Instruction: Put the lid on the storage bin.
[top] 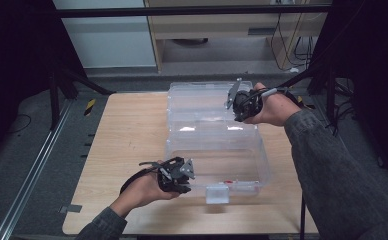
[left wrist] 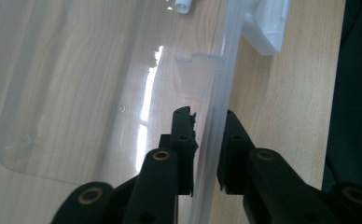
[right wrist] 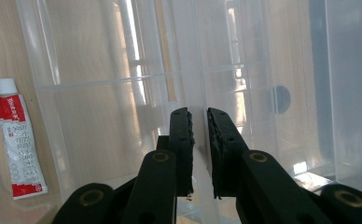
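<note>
A dim room with grey floor surrounds the wooden desk (top: 132, 145), at whose centre a clear box (top: 217, 160) lies opened flat, its lid (top: 207, 100) hinged away toward 12 o'clock and a small red-and-white tube (right wrist: 18, 144) lying inside. To fold the lid over well, I judge both grips should stay firm and swing together about the hinge, so the thin plastic neither twists nor slips. The right gripper (top: 237, 102), hand reaching in from 3 o'clock, has its jaws narrow, pinching the lid's edge, while the left gripper (top: 177, 175), wrist level at 7 o'clock, clamps the box's near wall.
</note>
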A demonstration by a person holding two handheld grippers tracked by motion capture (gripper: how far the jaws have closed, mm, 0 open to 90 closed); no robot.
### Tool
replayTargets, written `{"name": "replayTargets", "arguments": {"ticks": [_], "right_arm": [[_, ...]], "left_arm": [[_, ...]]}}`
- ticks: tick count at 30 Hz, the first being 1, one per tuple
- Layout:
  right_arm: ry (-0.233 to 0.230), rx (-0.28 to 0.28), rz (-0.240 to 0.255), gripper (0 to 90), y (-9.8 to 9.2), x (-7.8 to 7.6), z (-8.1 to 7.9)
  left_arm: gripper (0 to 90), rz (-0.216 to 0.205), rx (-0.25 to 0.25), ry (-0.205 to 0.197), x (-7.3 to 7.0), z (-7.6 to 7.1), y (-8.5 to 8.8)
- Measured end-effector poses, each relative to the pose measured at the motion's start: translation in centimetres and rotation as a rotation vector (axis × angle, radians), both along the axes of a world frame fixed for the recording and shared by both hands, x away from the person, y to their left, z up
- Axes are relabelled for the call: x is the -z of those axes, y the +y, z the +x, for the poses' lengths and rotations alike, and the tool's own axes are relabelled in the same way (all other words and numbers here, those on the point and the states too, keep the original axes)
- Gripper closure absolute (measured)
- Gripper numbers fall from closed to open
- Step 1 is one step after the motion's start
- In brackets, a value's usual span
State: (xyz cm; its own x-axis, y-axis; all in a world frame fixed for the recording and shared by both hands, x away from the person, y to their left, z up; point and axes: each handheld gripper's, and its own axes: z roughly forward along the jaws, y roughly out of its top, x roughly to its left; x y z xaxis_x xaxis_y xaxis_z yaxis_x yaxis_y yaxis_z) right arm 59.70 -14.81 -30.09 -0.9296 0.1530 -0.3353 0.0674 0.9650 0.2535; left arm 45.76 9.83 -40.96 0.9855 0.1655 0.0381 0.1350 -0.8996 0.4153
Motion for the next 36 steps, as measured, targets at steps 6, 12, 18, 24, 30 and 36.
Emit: {"name": "replayTargets", "arguments": {"ticks": [6, 12, 18, 24, 30, 36], "right_arm": [[-0.004, -0.013, -0.002, 82.5, 0.2, 0.0, -0.2], [-0.006, -0.013, -0.018, 82.8, 0.3, -0.1, 0.1], [-0.012, -0.008, -0.030, 83.6, 0.4, -0.2, 0.5], [-0.005, -0.012, -0.027, 85.4, 0.4, -0.5, 0.2], [0.002, -0.029, -0.012, 86.9, 0.6, -1.0, -0.7], [-0.019, -0.049, -0.026, 87.4, 0.9, -1.4, -2.4]], "left_arm": [[80.8, -0.029, -0.028, 0.001, 0.1, -0.1, 0.2], [80.5, -0.031, -0.040, -0.015, 0.1, 0.3, 0.2], [80.3, -0.029, -0.051, -0.032, 0.1, 0.7, 0.0], [80.4, -0.023, -0.058, -0.047, 0.1, 0.6, -0.2], [80.3, -0.020, -0.066, -0.056, 0.2, 0.4, -0.2], [80.1, -0.023, -0.070, -0.055, 0.2, 0.4, -0.2]]}}
